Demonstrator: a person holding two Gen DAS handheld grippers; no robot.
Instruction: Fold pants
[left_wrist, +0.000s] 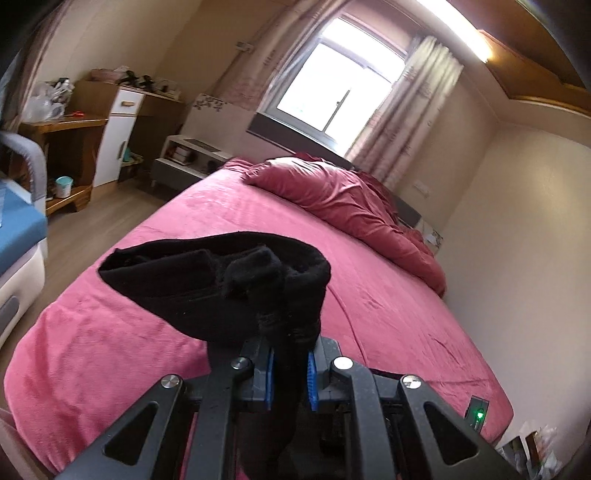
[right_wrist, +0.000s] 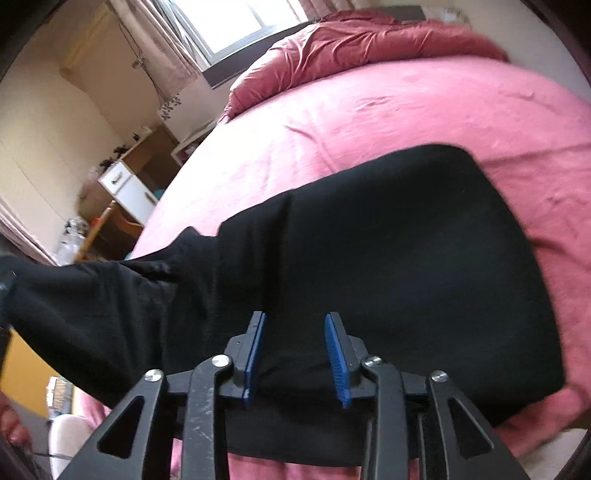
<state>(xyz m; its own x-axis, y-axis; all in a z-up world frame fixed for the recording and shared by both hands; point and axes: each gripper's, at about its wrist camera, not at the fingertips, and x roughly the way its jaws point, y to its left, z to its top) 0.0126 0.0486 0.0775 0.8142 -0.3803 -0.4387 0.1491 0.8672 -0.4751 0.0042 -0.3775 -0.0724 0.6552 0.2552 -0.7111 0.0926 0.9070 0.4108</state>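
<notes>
My left tongs (left_wrist: 290, 354) were clamped on a bunch of the black pants (right_wrist: 388, 258), the cloth pinched between the blue pads at the lower middle of the left wrist view, with a lifted flap of fabric draped ahead of them above the bed (left_wrist: 388, 295). My right tongs (right_wrist: 295, 354) stood apart, their pads spread at the lower middle of the right wrist view, over the near edge of the pants; I could not tell whether the pads touched the cloth, but they were not pinching it. The pants lay across the pink sheet in the centre of that view as a broad flat dark panel, while the portion running to the left edge rose off the bed, rumpled. I judged the fold to be partly made: the wide part looked laid out smooth, but the raised end had yet to be carried over and set down, and the whole then flattened
</notes>
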